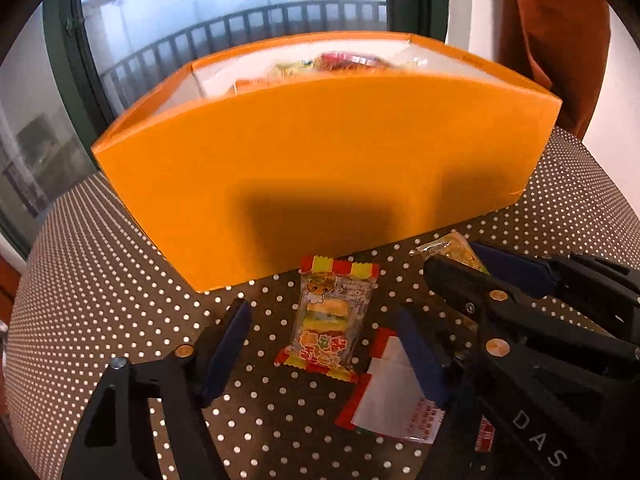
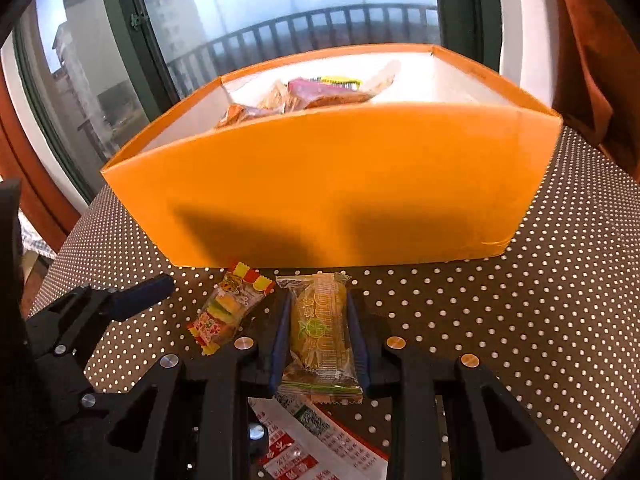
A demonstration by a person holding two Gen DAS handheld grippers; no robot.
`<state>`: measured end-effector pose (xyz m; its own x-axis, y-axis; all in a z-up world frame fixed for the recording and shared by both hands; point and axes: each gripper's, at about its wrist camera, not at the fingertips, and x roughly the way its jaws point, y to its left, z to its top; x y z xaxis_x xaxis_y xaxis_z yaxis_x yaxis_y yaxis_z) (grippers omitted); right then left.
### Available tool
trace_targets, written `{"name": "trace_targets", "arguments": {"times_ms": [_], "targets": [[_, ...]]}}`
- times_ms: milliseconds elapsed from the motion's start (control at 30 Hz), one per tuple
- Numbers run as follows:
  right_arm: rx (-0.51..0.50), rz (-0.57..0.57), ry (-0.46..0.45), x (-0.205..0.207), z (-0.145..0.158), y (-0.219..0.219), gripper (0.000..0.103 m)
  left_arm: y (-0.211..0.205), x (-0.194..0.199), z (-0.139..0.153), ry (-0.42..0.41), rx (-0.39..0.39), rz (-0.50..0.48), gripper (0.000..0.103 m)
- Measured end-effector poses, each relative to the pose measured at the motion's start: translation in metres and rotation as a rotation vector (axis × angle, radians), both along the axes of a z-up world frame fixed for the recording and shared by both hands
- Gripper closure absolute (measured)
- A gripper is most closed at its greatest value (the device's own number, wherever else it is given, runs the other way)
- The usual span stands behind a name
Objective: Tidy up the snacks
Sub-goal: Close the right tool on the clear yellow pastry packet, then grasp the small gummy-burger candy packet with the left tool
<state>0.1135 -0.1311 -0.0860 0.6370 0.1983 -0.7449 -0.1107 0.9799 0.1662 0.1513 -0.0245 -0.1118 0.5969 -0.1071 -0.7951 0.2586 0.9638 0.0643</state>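
The right gripper (image 2: 319,340), low in the centre of the right wrist view, pinches a clear-wrapped yellow cake (image 2: 319,332) between its blue pads, just below the near wall of the orange box (image 2: 328,184), which already holds several snacks. In the left wrist view the left gripper (image 1: 320,344) stands spread around a burger gummy packet (image 1: 330,320) lying on the dotted tablecloth (image 1: 120,272), pads not touching it, a red-and-white packet (image 1: 384,396) beside it. The step looks like pick-and-load: next, the cake must rise over the rim and be dropped inside, while the left closes on the gummy.
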Motion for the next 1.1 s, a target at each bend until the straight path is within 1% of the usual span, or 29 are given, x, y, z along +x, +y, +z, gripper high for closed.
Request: {"name": "trace_targets", "arguments": {"times_ms": [67, 133, 233, 367, 533, 600, 667, 833, 900, 967, 1100], "targets": [[0.0, 0.001, 0.018, 0.006, -0.006, 0.003, 0.072, 0.002, 0.004, -0.005, 0.017, -0.018, -0.002, 0.033], [0.006, 0.003, 0.032, 0.011, -0.011, 0.005, 0.072, 0.004, 0.007, -0.007, 0.018, -0.028, 0.002, 0.033], [-0.008, 0.005, 0.035, 0.02, -0.016, 0.013, 0.072, 0.006, 0.011, -0.012, 0.025, -0.039, 0.001, 0.036], [-0.004, 0.006, 0.038, 0.026, -0.021, 0.018, 0.072, 0.012, 0.015, -0.013, 0.023, -0.061, -0.002, 0.037], [-0.012, 0.0, 0.03, 0.029, -0.023, 0.02, 0.072, 0.018, 0.015, -0.015, 0.011, -0.057, 0.005, 0.038], [-0.015, -0.004, 0.029, 0.03, -0.024, 0.02, 0.072, 0.017, 0.013, -0.014, 0.011, -0.07, -0.011, 0.048], [-0.02, -0.009, 0.028, 0.03, -0.024, 0.022, 0.072, 0.01, 0.009, -0.013, 0.007, -0.068, -0.03, 0.066], [-0.033, -0.012, 0.023, 0.027, -0.023, 0.023, 0.072, 0.008, 0.007, -0.011, 0.013, -0.068, -0.031, 0.069], [-0.024, -0.008, 0.028, 0.023, -0.021, 0.022, 0.072, 0.008, 0.004, -0.01, 0.012, -0.05, -0.014, 0.071], [-0.02, -0.003, 0.029, 0.02, -0.02, 0.02, 0.072, 0.005, -0.001, -0.006, -0.001, -0.031, -0.004, 0.071], [-0.022, 0.006, 0.001, 0.007, -0.011, 0.017, 0.072, 0.004, -0.012, 0.005, -0.034, -0.033, 0.01, 0.071]]}}
